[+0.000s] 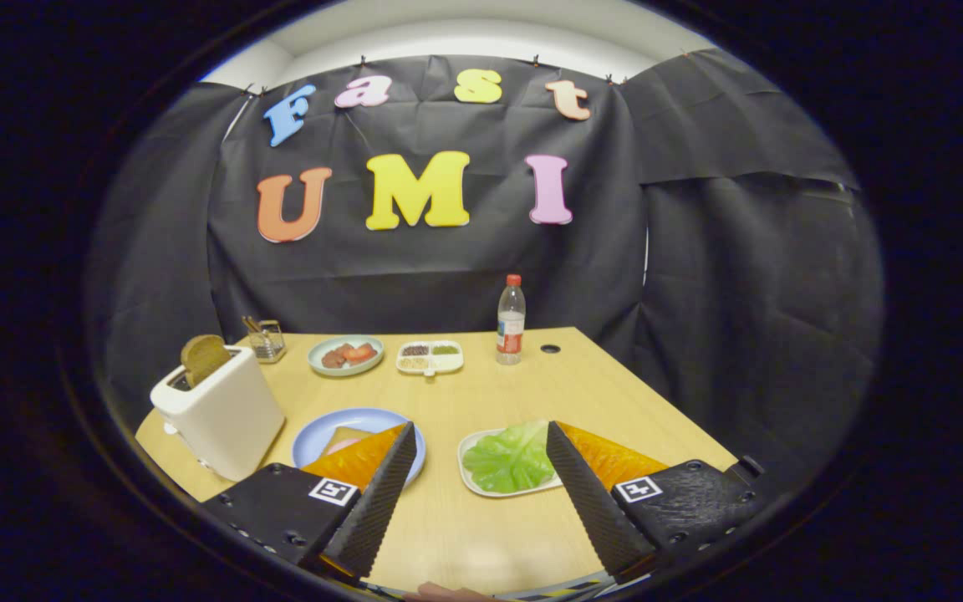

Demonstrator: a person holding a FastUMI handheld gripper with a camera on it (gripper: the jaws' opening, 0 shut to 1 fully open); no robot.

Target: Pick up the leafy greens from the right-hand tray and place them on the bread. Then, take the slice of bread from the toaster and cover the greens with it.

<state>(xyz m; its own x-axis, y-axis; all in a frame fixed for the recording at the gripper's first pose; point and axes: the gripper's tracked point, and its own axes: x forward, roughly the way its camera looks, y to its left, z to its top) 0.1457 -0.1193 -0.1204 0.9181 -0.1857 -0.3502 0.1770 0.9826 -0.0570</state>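
Black cloth walls close off the booth behind a light wooden table [490,393], and every place below is given from the white tray [471,478] that sits near the table's front edge. On that tray lie the leafy greens [508,458], a single bright green leaf spread flat and covering most of it. The gripper [481,439] is spread wide with nothing between its fingers: one finger crosses the right side of the tray and hides its right rim, while the other finger lies well to the left of the tray, over the near edge of a blue plate [314,435]. That blue plate stands to the left of the tray, apart from it, with bare table between them, and a slice of bread [346,436] lies on it, partly covered by the finger. Further left of the tray, beyond the plate, stands a white toaster [218,414] with a browned slice of toast [203,357] sticking up out of its slot. Behind the tray, toward the cloth wall, sit a small divided dish [430,358] with seasonings, a pale green plate [346,355] holding reddish food to that dish's left, and a plastic water bottle [511,322] with a red cap standing upright to its right. A small wire holder [267,339] stands at the far left corner, behind the toaster.
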